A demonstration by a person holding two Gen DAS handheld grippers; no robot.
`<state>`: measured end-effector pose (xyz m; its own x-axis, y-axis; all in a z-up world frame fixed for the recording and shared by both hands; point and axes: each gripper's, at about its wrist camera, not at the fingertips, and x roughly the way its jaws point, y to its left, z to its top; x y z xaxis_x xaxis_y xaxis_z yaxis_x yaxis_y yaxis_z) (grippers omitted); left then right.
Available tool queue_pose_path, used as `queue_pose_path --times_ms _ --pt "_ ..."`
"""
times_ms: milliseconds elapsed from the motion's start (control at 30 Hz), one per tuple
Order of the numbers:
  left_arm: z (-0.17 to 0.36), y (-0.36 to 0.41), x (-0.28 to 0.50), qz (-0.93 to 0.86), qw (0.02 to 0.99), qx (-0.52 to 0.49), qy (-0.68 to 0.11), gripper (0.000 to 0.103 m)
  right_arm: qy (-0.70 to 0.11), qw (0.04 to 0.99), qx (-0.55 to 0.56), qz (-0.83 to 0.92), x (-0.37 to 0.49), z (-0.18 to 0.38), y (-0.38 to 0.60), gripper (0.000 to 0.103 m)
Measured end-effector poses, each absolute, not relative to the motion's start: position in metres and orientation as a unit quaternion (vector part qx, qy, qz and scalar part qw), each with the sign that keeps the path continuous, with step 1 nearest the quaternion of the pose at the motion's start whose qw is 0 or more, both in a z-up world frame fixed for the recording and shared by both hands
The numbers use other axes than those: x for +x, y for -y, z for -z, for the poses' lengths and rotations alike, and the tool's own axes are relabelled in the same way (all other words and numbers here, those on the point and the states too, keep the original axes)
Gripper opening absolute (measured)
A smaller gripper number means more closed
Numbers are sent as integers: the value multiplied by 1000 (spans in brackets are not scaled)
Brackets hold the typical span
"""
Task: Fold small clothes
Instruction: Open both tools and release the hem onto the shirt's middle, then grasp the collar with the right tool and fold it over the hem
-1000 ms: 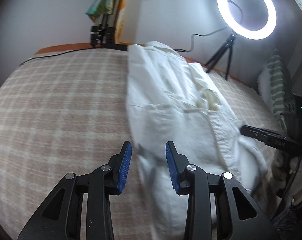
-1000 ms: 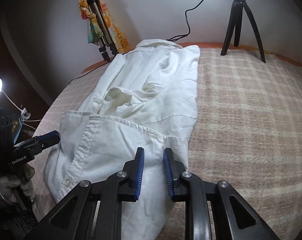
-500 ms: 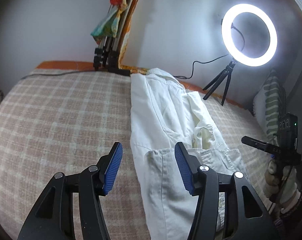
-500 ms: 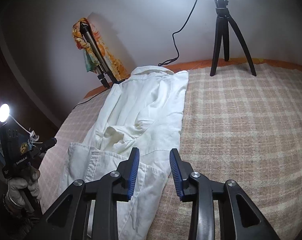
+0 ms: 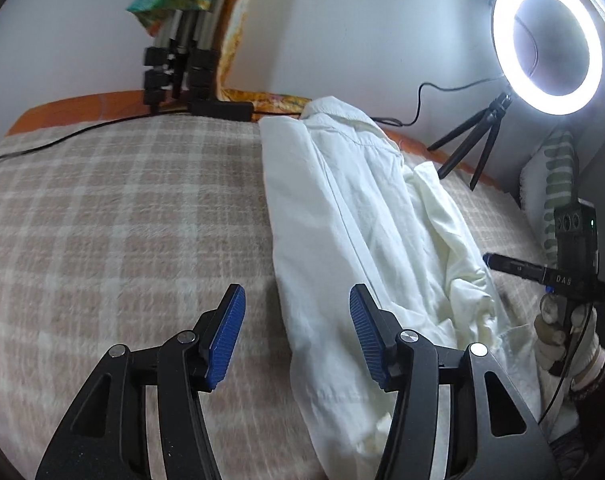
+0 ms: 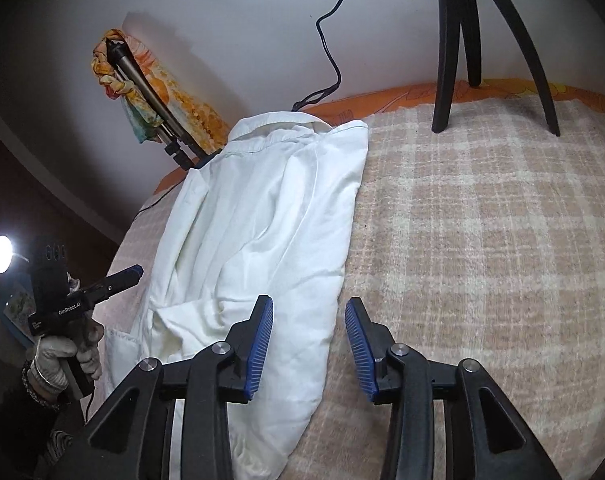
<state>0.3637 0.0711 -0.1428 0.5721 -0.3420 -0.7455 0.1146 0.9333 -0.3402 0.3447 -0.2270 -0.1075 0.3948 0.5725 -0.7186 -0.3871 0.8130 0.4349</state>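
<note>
**Both tongs open over the shirt**

A white shirt (image 5: 342, 208) lay lengthwise on the checked blanket (image 5: 122, 208), collar toward the wall, its sides folded in to a narrow strip. The left gripper (image 5: 297, 334) stood with its jaws wide apart and empty, straddling the shirt's left edge. The right gripper (image 6: 308, 342) was likewise spread and holding nothing, over the shirt's right edge; whether either pad touched the cloth was hard to tell. A lit ring light (image 5: 547, 42) on a tripod (image 5: 472, 136) stood at the far right. A folded stand (image 6: 150, 100) draped with a bright cloth leaned on the wall.
</note>
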Motion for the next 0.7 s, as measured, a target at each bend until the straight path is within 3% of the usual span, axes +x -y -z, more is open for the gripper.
queue_pose_path --times_ms 700 --pt "153 -79 475 154 882 -130 -426 53 -471 816 83 -325 469 117 205 35"
